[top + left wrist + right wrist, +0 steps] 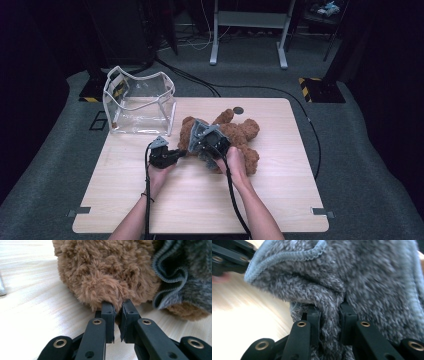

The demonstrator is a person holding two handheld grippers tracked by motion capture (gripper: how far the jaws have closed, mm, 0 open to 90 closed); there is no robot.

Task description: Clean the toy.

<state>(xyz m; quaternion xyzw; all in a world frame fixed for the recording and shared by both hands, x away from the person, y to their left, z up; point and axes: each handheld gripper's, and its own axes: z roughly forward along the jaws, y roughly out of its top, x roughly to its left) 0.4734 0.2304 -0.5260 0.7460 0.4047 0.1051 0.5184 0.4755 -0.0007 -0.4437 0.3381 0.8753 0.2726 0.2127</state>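
On the wooden table (pixel 270 200), near its middle, lies a brown teddy bear (pixel 245 135) in a grey knit garment (pixel 367 282). Left gripper (pixel 117 315) pinches a tuft of its fur; right gripper (pixel 329 317) clamps a fold of the garment. Far left stands a clear bag (pixel 140 102).

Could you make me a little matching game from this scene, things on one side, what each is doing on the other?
Things:
1. teddy bear
2. clear bag
3. left hand-held gripper
4. right hand-held gripper

States:
A. pinches grey knit cloth
B. stands empty at the table's far left corner
C. pinches a tuft of brown fur
D. lies mid-table, partly wrapped in grey

Pairs: 1-D, 2-B, 3-C, 4-A
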